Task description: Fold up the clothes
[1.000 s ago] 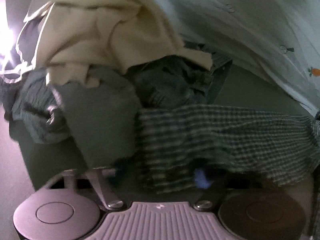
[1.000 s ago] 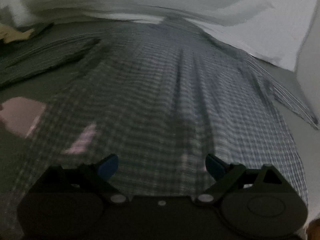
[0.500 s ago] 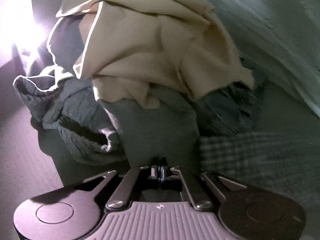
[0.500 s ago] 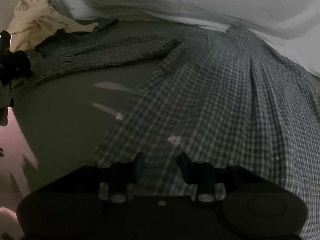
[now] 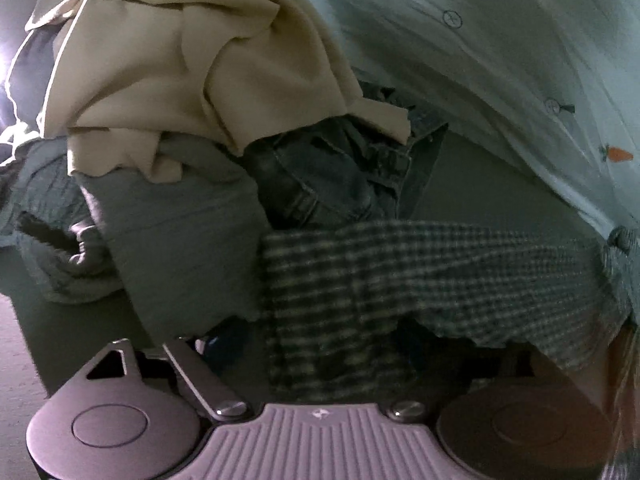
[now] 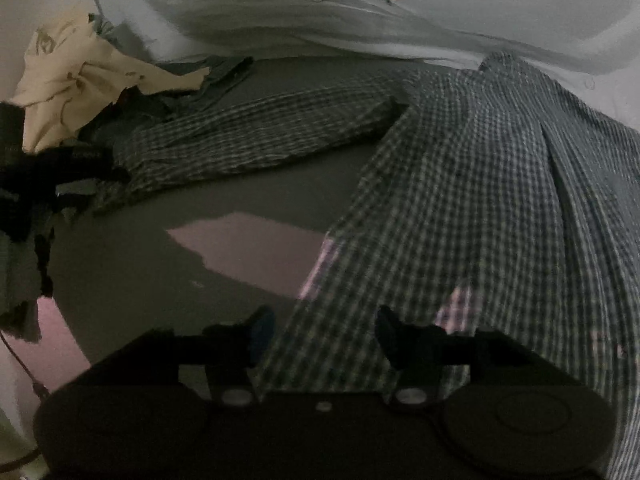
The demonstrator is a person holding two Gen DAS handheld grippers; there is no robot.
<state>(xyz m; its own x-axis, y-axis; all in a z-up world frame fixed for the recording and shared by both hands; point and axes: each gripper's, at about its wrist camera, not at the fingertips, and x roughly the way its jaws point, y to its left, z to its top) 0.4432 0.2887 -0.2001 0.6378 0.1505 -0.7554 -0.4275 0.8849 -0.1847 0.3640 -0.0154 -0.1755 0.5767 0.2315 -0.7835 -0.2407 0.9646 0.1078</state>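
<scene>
The checked shirt lies spread on the grey worktop, its body to my right and one long sleeve stretched out leftward toward a heap of clothes. My right gripper hangs low at the shirt's near hem with its jaws apart, the cloth edge lying between them but not pinched. My left gripper sits at the sleeve end; checked cloth drapes over the jaws and hides them, so I cannot tell whether they grip it. Beyond lie dark jeans, a grey garment and a cream garment piled on top. A pale carrot-print cloth runs along the far side.
</scene>
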